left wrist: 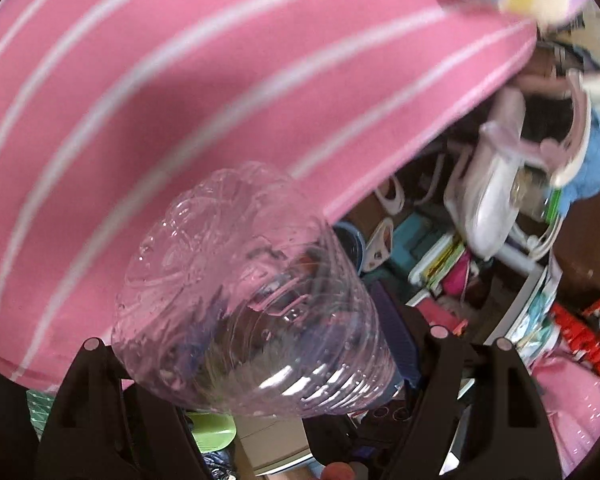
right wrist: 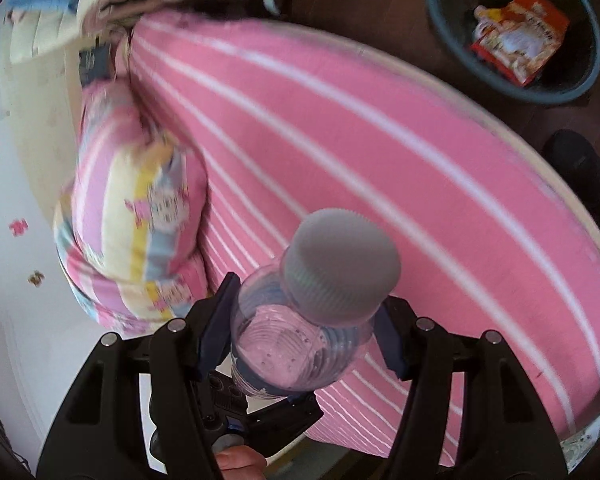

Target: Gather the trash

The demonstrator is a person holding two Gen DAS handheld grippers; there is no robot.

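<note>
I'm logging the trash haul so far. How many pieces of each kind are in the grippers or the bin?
Plastic bottles: 2, a clear bottle in the left gripper and a grey-capped bottle in the right gripper
Snack wrappers: 1, a red wrapper in the bin
Total: 3
</note>
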